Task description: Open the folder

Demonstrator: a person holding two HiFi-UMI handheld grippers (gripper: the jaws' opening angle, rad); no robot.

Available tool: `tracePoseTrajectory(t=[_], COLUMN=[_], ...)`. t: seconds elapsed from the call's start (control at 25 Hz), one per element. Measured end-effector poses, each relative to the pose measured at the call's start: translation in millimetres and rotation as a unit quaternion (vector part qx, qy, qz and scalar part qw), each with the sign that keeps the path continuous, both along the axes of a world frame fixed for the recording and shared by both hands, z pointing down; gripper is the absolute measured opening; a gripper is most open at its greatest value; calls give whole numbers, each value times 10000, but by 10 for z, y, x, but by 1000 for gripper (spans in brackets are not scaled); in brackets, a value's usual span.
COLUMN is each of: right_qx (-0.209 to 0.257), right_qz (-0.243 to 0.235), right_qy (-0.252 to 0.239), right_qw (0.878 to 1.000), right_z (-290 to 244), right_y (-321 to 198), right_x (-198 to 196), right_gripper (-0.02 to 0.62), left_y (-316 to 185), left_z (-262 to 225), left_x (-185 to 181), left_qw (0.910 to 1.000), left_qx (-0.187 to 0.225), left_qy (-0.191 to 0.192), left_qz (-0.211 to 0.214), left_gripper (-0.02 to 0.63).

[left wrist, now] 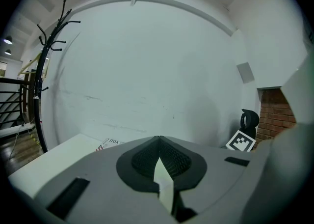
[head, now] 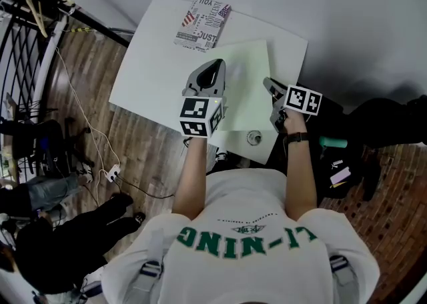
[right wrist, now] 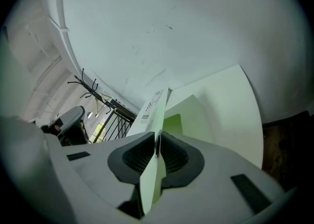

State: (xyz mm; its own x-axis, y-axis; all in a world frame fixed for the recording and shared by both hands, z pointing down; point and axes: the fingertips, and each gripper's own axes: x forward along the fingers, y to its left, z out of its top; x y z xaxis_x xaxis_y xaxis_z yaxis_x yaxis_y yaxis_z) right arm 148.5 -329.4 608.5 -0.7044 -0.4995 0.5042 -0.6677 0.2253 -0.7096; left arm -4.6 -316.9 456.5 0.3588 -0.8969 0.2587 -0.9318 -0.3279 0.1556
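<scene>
The folder point(head: 247, 76) lies on the bench point(head: 153, 63), towards the right edge, with its long axis running from the near edge to the far edge. A printed booklet point(head: 202, 24) lies beyond it at the far edge, apart from both tools.

The left tool point(head: 215, 69) is clenched on a thin pale sheet at the folder's left long edge. In the left gripper view the sheet point(left wrist: 164, 183) stands edge-on between the closed jaws of the left tool point(left wrist: 159, 156).

The right tool point(head: 269, 85) is clenched on the folder's right long edge. In the right gripper view the right tool point(right wrist: 157, 142) grips a pale green leaf edge-on, raised above the leaf point(right wrist: 196, 115) that lies flat on the bench.

We judge the raised leaf to be the cover. The folder lies between the two tools, each at one long edge. We judge that the coming move turns on swinging the right-hand leaf about the long axis while the left tool restrains the other side. We cannot tell which layer the left tool holds.
</scene>
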Motion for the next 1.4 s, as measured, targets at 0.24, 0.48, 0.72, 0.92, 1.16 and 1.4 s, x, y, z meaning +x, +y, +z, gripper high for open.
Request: tracePoseTrajectory(t=[0.24,0.48,0.72,0.92,1.16,1.4], right_qx=[53,241,523,703,800,839], right_qz=[75,16,-188,-406,-615,-843], right_qy=[-119,-264,-9,194,71,-23], right_qw=[9999,9994,9985,9965,9949,9929], right_z=[-239,-559,-768,-915,-1064,-1141], right_y=[107,193,279,350,445,526], right_x=[-141,-421,-745,-1028,-1418,-1852], right_gripper=[41,32,32,35,43,52], left_y=[185,362,579,769,971,1112], left_z=[-126,-234,-334,-432,-470,-517], left_x=[-185,-365,-658,-1001,-1380,-1716], left_qw=[9998,9995,9986,9966,9935,9903], left_qx=[160,265,379,501,581,660], left_qy=[0,103,110,134,203,240], left_qz=[-114,-166,-345,-637,-960,-1199], left_gripper=[14,14,14,14,14,14])
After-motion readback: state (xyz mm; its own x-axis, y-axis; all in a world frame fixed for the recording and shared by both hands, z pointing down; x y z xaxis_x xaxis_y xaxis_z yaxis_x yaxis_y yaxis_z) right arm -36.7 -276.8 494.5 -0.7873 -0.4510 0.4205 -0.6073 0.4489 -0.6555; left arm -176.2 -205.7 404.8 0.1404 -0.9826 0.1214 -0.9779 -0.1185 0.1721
